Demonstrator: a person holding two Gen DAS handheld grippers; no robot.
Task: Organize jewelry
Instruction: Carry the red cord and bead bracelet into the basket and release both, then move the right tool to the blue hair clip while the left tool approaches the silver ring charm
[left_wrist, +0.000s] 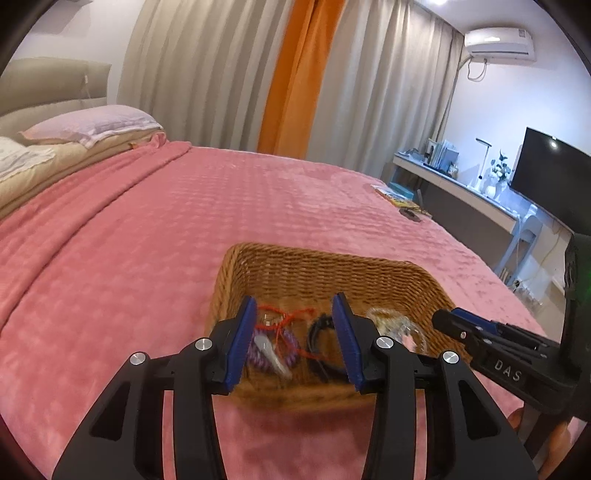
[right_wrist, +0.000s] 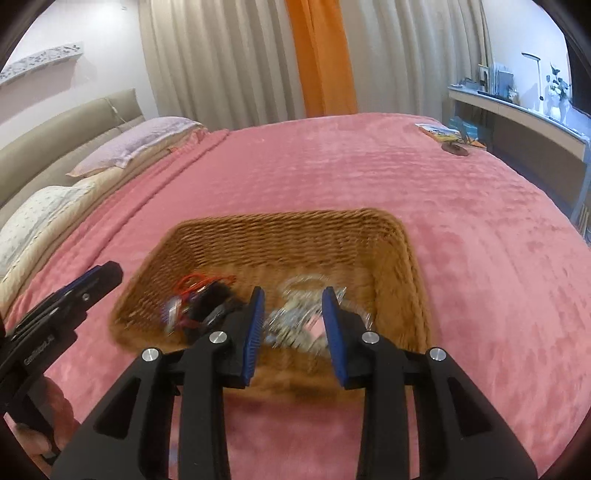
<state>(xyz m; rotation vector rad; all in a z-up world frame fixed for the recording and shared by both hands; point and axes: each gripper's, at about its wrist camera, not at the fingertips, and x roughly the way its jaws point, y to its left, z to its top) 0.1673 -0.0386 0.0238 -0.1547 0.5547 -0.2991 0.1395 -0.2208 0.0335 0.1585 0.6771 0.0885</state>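
Note:
A brown wicker basket (left_wrist: 314, 269) sits on the pink bedspread and also shows in the right wrist view (right_wrist: 280, 240). Inside lie a red string bracelet (left_wrist: 284, 315), a purple beaded piece (left_wrist: 258, 354), a black band (left_wrist: 317, 332) and pale clear bracelets (left_wrist: 399, 325). My left gripper (left_wrist: 295, 336) is open and empty just above the basket's near left part. My right gripper (right_wrist: 293, 321) is open and empty over the pale silvery jewelry (right_wrist: 295, 321). The red and black pieces (right_wrist: 203, 295) lie to its left. Both views are blurred around the basket.
The pink bedspread (left_wrist: 184, 221) spreads all around the basket. Pillows (left_wrist: 88, 123) lie at the headboard on the left. A booklet and a small dark object (right_wrist: 450, 140) rest at the bed's far right corner. A desk (left_wrist: 461, 184) and a TV stand beyond the bed.

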